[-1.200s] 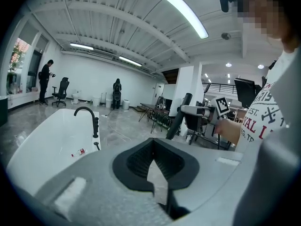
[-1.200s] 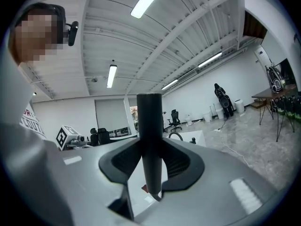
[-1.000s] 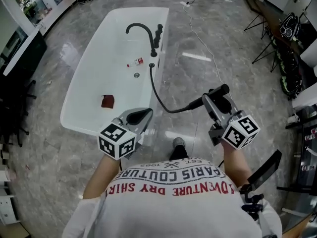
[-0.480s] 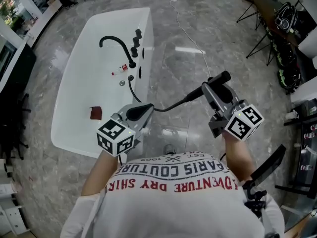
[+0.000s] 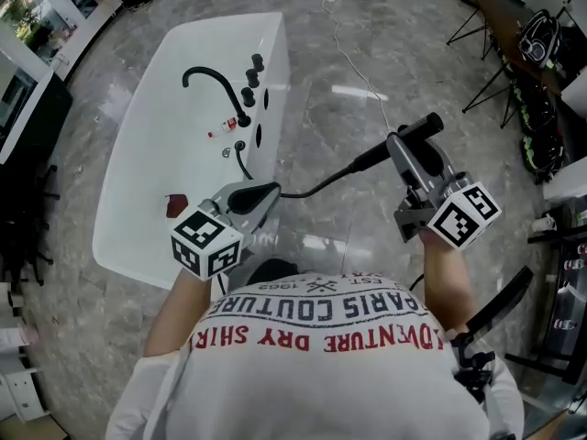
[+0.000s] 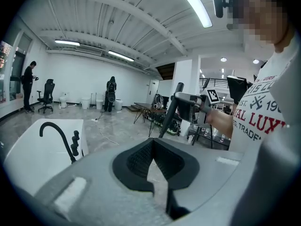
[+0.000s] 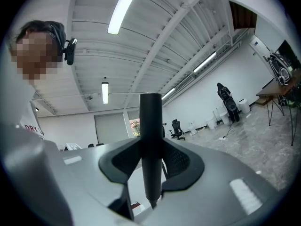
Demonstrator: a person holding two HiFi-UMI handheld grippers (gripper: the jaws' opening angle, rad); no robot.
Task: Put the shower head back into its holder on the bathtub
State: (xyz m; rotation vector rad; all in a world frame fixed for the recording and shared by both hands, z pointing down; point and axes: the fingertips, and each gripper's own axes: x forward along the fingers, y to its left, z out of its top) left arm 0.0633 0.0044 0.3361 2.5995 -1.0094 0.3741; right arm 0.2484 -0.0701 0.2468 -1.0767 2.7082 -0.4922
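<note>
Black shower head (image 7: 151, 126) gripped by our right fingers (image 7: 182, 163) (left fingers (image 6: 135, 158) closed, empty); keep hose (image 5: 316, 184) slack approaching the bathtub (image 5: 138, 200) at left.

1. Type: large open hall, part showroom, part office or test space; not a home bathroom.
2. Freestanding white bathtub (image 5: 138, 181) with black faucet (image 5: 213, 82), alone on grey marble-look floor (image 5: 330, 145).
3. White toilet-like fixtures (image 6: 63, 99) along the far wall.
4. Office chair (image 6: 45, 100); folding tables (image 6: 146, 106).
5. Exposed ceiling beams; strip lights (image 6: 192, 6).
</note>
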